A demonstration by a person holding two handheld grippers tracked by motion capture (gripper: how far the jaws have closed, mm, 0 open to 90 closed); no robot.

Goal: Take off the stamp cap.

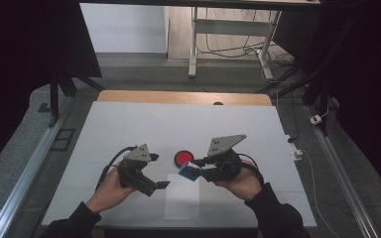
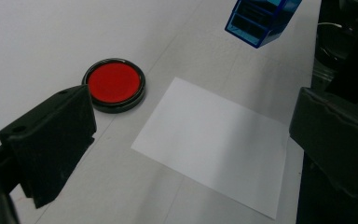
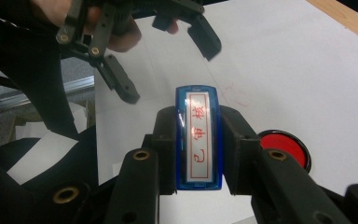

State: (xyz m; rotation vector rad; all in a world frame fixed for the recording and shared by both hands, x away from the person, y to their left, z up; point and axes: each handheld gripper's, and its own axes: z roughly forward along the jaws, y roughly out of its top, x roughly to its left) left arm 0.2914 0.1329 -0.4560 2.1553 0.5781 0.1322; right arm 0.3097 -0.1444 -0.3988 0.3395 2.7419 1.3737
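Clamped between the black jaws of the right gripper (image 3: 198, 144) sits the blue stamp (image 3: 198, 137), label up with red characters on a white strip, so the grip squeezes its two long sides and leaves the printing face free underneath. It hangs in the air above the white paper sheet (image 1: 182, 197), which lies near the front edge of the worktop (image 1: 129, 124), probably the target for the print. Just beyond the sheet, toward the middle of the worktop, rests the round red ink pad (image 1: 182, 158), uncovered and within easy reach for inking. Off to the side, the left gripper (image 1: 159, 184) has its jaws spread wide with nothing between them, near the sheet's left edge, perhaps ready to steady it.
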